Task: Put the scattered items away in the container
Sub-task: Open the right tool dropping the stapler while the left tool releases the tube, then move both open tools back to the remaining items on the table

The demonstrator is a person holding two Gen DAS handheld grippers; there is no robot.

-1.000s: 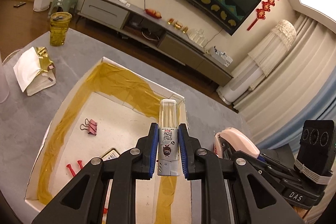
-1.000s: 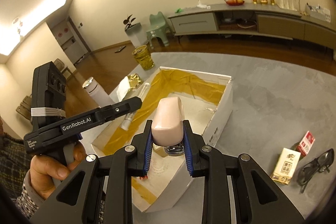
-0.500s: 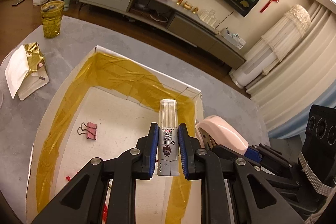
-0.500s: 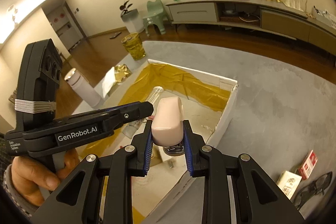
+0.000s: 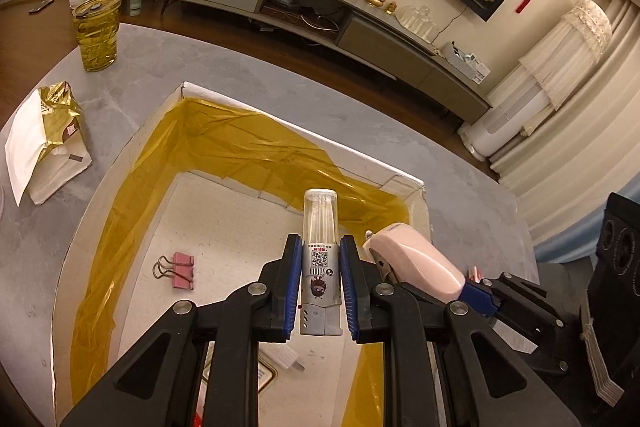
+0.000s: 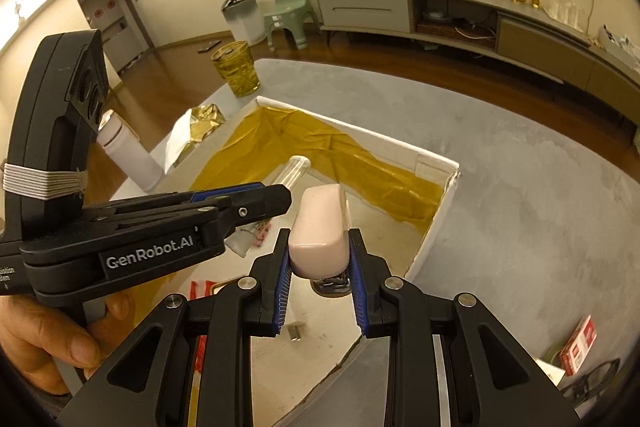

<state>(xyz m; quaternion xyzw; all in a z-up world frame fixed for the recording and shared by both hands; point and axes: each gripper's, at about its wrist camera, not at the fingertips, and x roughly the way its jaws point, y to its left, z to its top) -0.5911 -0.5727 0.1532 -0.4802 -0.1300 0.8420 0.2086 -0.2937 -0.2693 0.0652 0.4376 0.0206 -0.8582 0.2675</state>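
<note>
White cardboard box [image 5: 100,187], its walls lined with yellow film, fills the left-wrist centre; a pink binder clip [image 5: 182,270] lies inside, lower left. My left gripper [image 5: 320,287] pinches a clear-capped tube [image 5: 320,247] above it. Right-wrist view: my right gripper [image 6: 320,287] clamps a pink stapler [image 6: 320,227] over the box; "GenRobot.AI" reads at left.

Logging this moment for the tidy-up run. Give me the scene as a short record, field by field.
left gripper: shut on toothpick dispenser, above the box
right gripper: shut on pink stapler, above the box
container: white cardboard box, yellow tape along its inner walls
already in box: pink binder clip, red pins, small white part
still on table: red and white pack, black glasses
other: yellow glass, gold and white bag, white bottle
</note>
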